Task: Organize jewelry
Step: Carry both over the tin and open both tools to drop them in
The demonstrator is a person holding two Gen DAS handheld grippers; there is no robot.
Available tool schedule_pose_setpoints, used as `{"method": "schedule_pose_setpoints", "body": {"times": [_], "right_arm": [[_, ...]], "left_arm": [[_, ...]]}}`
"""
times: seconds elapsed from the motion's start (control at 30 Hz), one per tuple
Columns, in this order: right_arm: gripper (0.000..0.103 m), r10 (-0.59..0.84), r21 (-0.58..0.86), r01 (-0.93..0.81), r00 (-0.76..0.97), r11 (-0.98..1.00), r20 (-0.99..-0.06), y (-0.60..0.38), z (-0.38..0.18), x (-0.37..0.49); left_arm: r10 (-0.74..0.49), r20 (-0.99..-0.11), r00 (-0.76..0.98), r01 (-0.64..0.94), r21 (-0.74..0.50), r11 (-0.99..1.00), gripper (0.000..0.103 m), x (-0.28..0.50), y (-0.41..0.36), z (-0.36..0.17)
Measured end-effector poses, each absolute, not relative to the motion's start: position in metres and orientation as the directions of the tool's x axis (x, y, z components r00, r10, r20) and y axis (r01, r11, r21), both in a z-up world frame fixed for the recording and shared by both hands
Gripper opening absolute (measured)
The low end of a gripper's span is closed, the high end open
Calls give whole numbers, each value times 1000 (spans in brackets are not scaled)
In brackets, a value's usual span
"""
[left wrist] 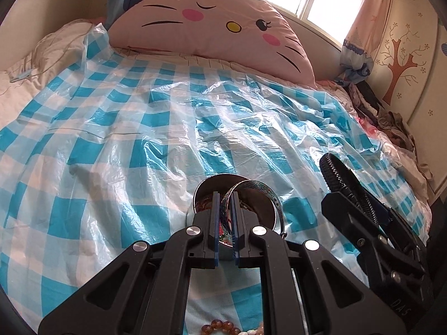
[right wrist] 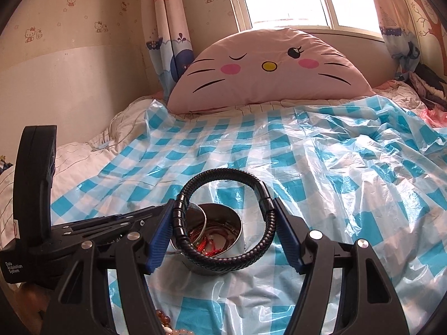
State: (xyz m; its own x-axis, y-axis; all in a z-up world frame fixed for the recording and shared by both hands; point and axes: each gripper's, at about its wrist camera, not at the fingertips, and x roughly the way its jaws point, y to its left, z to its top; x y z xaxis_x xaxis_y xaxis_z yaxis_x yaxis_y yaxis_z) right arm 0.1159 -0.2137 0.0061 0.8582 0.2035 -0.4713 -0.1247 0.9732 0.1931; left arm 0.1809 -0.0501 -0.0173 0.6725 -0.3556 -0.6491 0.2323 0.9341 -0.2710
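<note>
A round metal tin holding red cord jewelry stands on the blue checked plastic sheet. My left gripper is shut on a wide patterned bangle, holding it tilted over the tin's open top; the bangle's rim shows in the right wrist view. My right gripper is shut on a black braided leather bracelet, pinched between both blue fingers, just above the near side of the tin. The right gripper's body shows at the right of the left wrist view.
Amber bead bracelets lie on the sheet near the bottom edge. A large pink cat-face pillow stands at the bed's head. Crumpled clothes pile at the right. The bare quilt lies left.
</note>
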Motion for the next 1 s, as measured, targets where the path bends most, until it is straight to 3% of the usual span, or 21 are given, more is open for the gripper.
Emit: {"method": "schedule_pose_setpoints", "body": {"times": [0.67, 1.0], "right_arm": [[66, 201, 131, -155, 824, 979, -530, -205, -17, 150], [66, 218, 105, -192, 807, 976, -550, -189, -23, 158]], "left_arm": [[-414, -708, 572, 178, -386, 905, 10, 218, -43, -55], [-372, -682, 629, 83, -417, 905, 10, 214, -20, -50]]}}
